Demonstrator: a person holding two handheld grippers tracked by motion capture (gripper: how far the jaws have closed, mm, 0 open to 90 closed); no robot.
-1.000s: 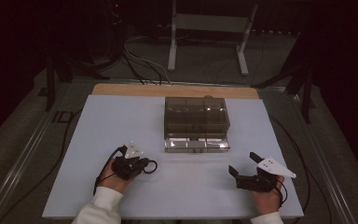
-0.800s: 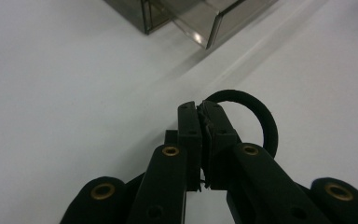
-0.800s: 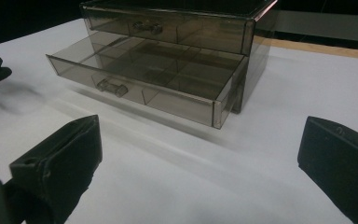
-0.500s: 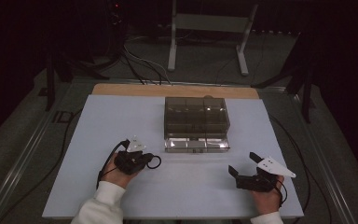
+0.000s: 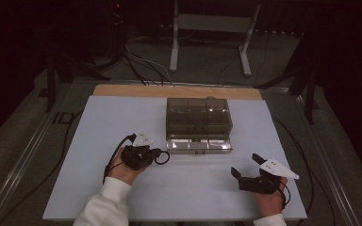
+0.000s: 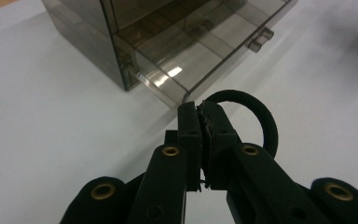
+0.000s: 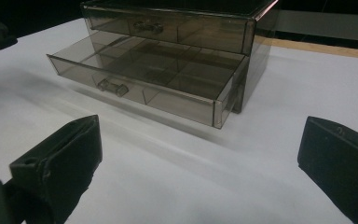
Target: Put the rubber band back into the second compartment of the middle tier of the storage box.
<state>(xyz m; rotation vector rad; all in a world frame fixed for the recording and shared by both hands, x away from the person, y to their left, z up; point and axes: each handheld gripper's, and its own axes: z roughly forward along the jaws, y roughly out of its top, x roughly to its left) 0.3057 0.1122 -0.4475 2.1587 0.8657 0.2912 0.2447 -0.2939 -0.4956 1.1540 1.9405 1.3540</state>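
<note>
dark room, pale table. left gripper has its jaws clenched on a black ring, likely soft, light and rubbery, so pinching its band as now should hold. it hangs just beside the smoky clear drawer box, whose bottom drawer stands pulled out. right gripper, well apart, is spread with nothing between its jaws.
</note>
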